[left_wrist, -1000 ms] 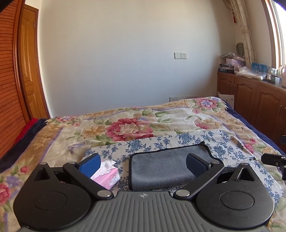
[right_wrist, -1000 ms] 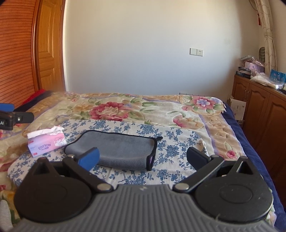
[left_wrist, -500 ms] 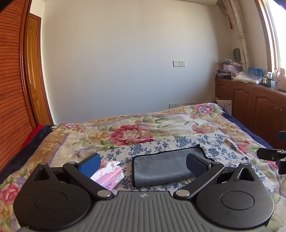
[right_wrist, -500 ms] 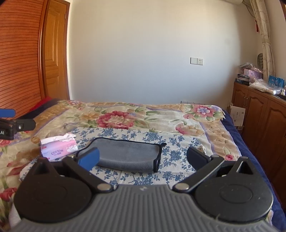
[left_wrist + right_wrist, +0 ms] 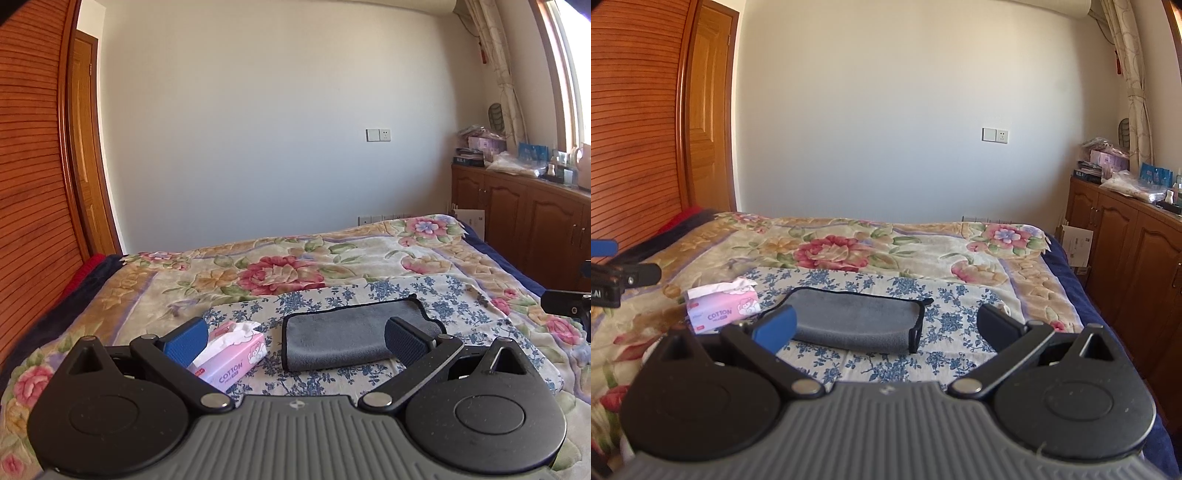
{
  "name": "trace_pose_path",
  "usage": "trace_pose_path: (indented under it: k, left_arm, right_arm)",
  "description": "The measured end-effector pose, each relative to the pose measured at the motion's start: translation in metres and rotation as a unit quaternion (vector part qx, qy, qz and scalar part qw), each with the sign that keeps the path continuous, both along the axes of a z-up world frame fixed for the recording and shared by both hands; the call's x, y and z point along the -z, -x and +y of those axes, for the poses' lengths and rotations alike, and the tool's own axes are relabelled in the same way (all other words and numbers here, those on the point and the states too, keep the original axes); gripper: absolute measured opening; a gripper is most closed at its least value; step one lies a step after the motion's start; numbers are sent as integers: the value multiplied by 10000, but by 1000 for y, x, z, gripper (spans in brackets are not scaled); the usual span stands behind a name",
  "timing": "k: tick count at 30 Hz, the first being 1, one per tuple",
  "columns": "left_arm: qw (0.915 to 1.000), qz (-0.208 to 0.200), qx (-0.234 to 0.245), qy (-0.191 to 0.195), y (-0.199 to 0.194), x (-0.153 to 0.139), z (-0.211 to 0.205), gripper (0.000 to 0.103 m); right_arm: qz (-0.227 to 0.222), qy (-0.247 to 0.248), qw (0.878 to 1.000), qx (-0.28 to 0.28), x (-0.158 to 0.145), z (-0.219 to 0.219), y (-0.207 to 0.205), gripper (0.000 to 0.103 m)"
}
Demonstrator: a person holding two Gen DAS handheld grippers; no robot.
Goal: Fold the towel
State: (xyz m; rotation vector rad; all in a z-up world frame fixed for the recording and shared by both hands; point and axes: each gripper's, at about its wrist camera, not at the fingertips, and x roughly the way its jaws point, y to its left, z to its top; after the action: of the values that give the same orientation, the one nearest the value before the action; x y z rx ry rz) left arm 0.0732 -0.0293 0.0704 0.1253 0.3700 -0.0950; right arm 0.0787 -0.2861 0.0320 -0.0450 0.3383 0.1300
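A grey towel with black edging lies folded on a blue-flowered cloth on the bed; it also shows in the right wrist view. My left gripper is open and empty, raised above and in front of the towel. My right gripper is open and empty, also held back from the towel. Each gripper's tip shows at the edge of the other view: the right one and the left one.
A pink tissue pack lies left of the towel, also in the right wrist view. The flowered bedspread covers the bed. Wooden cabinets stand right, a wooden wardrobe left.
Both grippers have pulled back and risen away from the towel, so it looks smaller and farther. The towel and tissue pack have not moved.
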Motion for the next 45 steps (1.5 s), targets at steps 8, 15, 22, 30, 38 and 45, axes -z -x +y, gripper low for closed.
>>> trace_pose_path:
  k: [8,15,22,30,38,45]
  left_arm:
    - [9999,-39,-33,-101,21,11,0,103]
    - [10000,-50,-55,-27,35,16,7,103]
    - [9999,-1,-140,-2,46,26,13,103]
    - [9997,-94,-213,-21,55,37,21,103]
    - [9995,-78,-314,7,59,52,28,103]
    - [9992,-128,-375,2,60,59,34,103]
  right_arm:
    - [-42,-12,10000,28,1,5,18,103]
    - [-46,-28,10000,16,6,9,32,103]
    - [8,-63,10000,73,16,8,42,103]
    - [-55,-29,9998,183,26,6,53,103]
    - [-86,74,9996,259,35,4,57,103]
    - [-130,35,9993,336,38,1,59,103]
